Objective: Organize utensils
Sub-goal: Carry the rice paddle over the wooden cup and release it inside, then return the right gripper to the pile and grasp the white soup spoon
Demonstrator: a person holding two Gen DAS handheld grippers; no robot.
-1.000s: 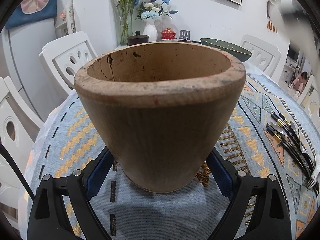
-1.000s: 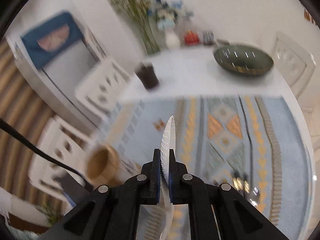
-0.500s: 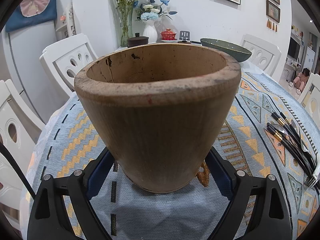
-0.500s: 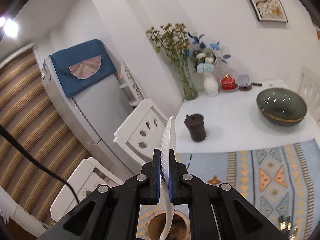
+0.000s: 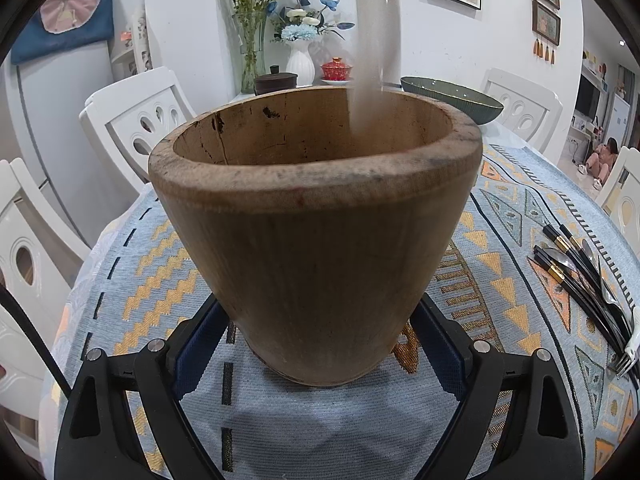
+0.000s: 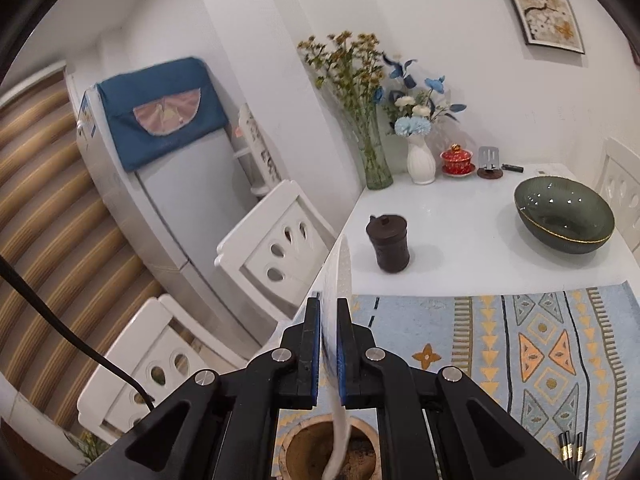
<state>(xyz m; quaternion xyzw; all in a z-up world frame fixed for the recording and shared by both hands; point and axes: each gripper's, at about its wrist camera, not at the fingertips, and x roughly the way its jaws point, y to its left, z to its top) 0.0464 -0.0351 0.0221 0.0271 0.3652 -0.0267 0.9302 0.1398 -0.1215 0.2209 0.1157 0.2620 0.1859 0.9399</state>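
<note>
A worn wooden cup (image 5: 320, 240) stands on the patterned tablecloth (image 5: 132, 280). My left gripper (image 5: 320, 340) is shut on its base, one blue pad on each side. My right gripper (image 6: 329, 312) hovers above the cup (image 6: 290, 450) and is shut on a white dimpled utensil (image 6: 342, 268), held edge-on. The utensil's lower end hangs down inside the cup's mouth. In the left wrist view the utensil (image 5: 372, 40) is a blurred pale streak that drops into the cup. Black-handled cutlery (image 5: 580, 280) lies on the cloth to the right, and its handle ends (image 6: 572, 446) show in the right wrist view.
A dark green bowl (image 6: 564, 220) and a dark lidded pot (image 6: 388, 244) stand on the bare white table beyond the cloth. Vases with flowers (image 6: 420, 160) and a red lidded cup (image 6: 456, 158) line the far wall. White chairs (image 5: 136, 120) ring the table.
My right gripper swung left from over the cloth to above the cup. The white utensil's lower end now hangs in the cup and shows in the left wrist view. The cup stayed put.
</note>
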